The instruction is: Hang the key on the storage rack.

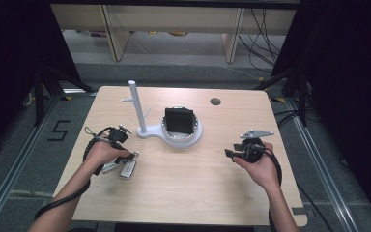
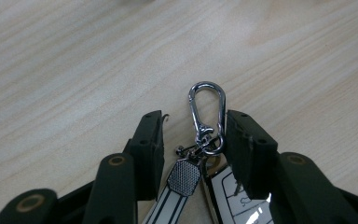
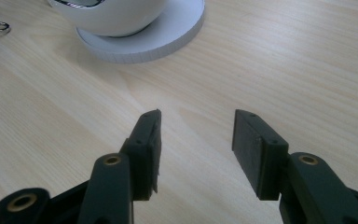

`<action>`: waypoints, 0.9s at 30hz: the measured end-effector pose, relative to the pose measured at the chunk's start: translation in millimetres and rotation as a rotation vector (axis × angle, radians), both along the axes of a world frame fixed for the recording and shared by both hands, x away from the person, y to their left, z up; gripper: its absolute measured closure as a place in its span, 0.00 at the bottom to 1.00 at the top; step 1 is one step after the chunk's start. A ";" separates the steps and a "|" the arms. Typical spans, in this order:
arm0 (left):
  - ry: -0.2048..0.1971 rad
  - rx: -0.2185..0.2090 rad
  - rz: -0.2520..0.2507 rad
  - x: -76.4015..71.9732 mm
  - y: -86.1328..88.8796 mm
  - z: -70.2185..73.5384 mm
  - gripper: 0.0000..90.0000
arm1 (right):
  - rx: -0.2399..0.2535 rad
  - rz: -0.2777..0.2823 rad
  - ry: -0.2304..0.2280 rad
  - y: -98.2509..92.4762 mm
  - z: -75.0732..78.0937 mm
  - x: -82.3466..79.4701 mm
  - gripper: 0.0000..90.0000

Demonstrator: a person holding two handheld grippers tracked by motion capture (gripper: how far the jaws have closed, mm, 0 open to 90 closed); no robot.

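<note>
We see the left gripper [image 2: 193,135] with jaws parted astride the key bunch [image 2: 200,154], its silver carabiner [image 2: 207,109] lying flat on the table [image 2: 74,70]; the pads do not yet press. The right gripper [image 3: 196,140] waits open and empty (near the white stand [image 1: 174,130]). Grasping and hanging remain, we judge.

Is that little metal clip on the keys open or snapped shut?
Shut: the carabiner clip forms a closed loop, its gate meeting the hook end with no gap.

Lab: black curtains [image 1: 9,72], floor cables [image 1: 265,34] (taped marks [image 1: 59,130]).
</note>
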State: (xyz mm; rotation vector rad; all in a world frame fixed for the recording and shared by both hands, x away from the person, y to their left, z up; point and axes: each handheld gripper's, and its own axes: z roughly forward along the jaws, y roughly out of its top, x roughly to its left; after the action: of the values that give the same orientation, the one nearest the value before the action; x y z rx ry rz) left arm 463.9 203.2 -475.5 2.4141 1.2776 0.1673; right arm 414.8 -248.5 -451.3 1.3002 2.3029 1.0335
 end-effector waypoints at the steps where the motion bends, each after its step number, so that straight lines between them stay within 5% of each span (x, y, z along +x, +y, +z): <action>1: 0.027 -0.020 0.037 -1.6 -2.7 -0.5 0.63 | 0.004 0.002 0.002 0.3 -0.4 0.2 0.59; 5: 0.059 0.016 0.011 2.7 -3.6 -0.4 0.63 | 0.011 -0.004 0.016 1.5 0.5 -0.8 0.59; 7: 0.065 -0.007 0.024 3.0 -6.1 -2.6 0.62 | 0.010 -0.004 0.017 1.5 0.2 -0.8 0.59; 12: 0.095 0.023 0.007 6.0 -5.2 -0.9 0.62 | 0.007 -0.007 0.018 1.8 -0.2 -0.4 0.59; 27: 0.177 0.023 0.005 17.4 -10.3 0.1 0.65 | 0.008 -0.002 0.034 4.3 -2.4 -0.4 0.58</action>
State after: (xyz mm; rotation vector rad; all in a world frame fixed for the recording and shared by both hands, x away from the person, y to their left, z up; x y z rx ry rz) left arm 481.2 193.0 -475.4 2.4916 1.3636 -0.0316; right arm 414.5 -244.3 -453.7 1.3335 2.3239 1.0287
